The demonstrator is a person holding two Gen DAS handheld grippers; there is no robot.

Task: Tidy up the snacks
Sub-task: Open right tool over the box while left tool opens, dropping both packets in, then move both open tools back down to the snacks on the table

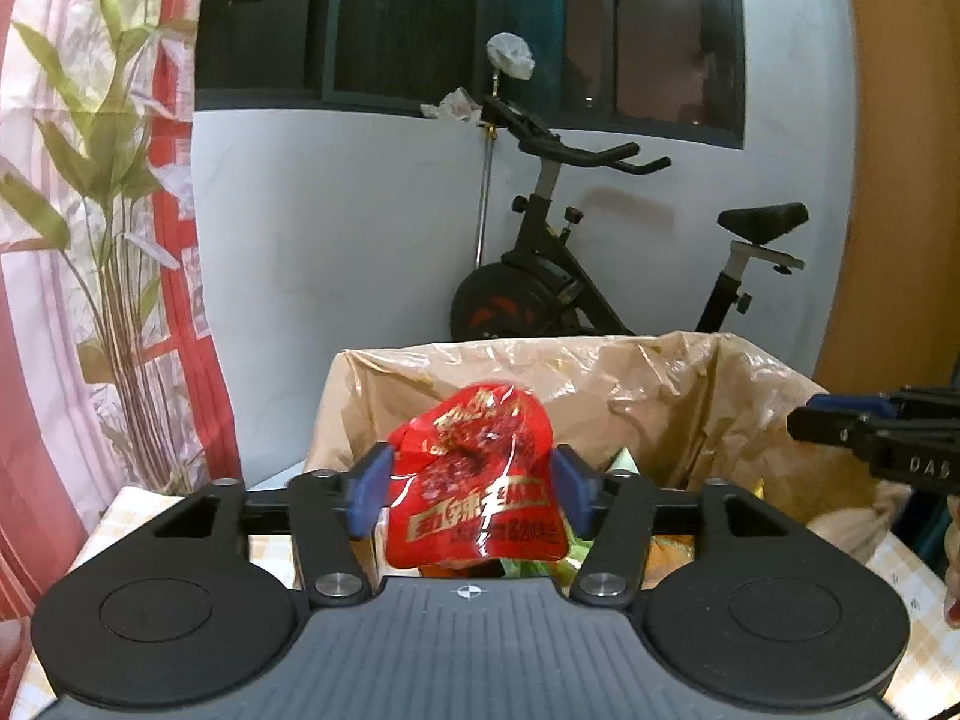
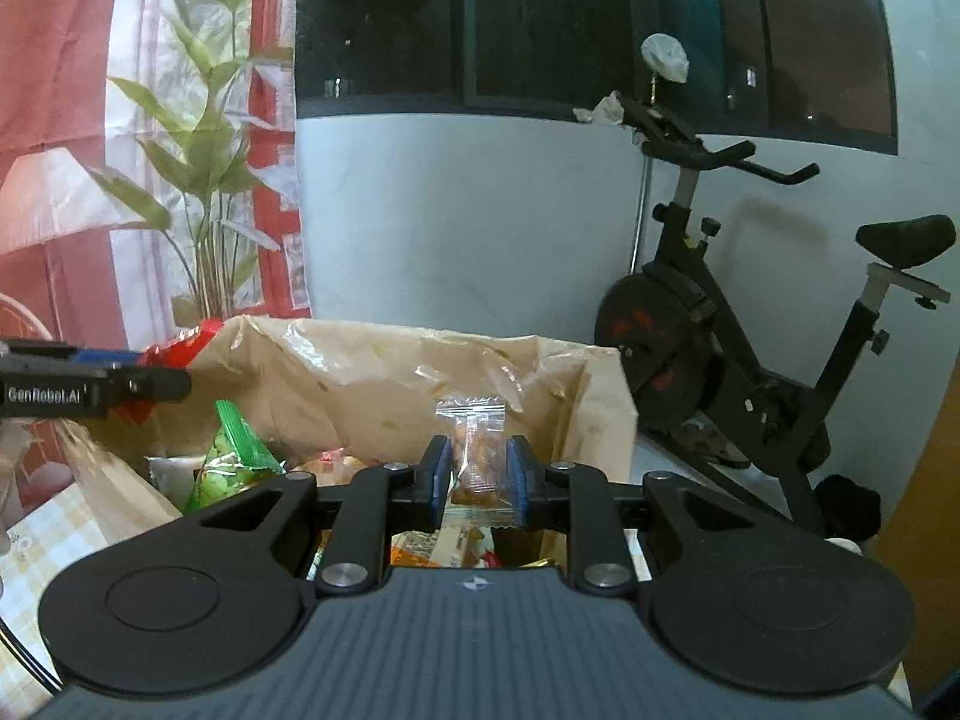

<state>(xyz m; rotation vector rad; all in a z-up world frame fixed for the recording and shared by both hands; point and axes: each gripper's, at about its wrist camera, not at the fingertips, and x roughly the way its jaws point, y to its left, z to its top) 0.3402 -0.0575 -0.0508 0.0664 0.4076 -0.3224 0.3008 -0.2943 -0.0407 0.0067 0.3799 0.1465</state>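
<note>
My left gripper (image 1: 471, 483) is shut on a crumpled red snack packet (image 1: 477, 480) with gold lettering and holds it above a cardboard box lined with a tan plastic bag (image 1: 660, 384). My right gripper (image 2: 478, 471) is shut on a small clear packet of brown snacks (image 2: 477, 450) over the same box (image 2: 384, 372). Several loose snacks lie inside, among them a green packet (image 2: 231, 462). The right gripper shows at the right edge of the left wrist view (image 1: 870, 438). The left gripper with the red packet shows at the left of the right wrist view (image 2: 90, 390).
A black exercise bike (image 1: 576, 264) stands behind the box against a white wall under a dark window. A red and white curtain with a leaf print (image 1: 90, 210) hangs at the left. A checked tablecloth (image 2: 36, 540) lies under the box. A wooden panel (image 1: 894, 180) is at the right.
</note>
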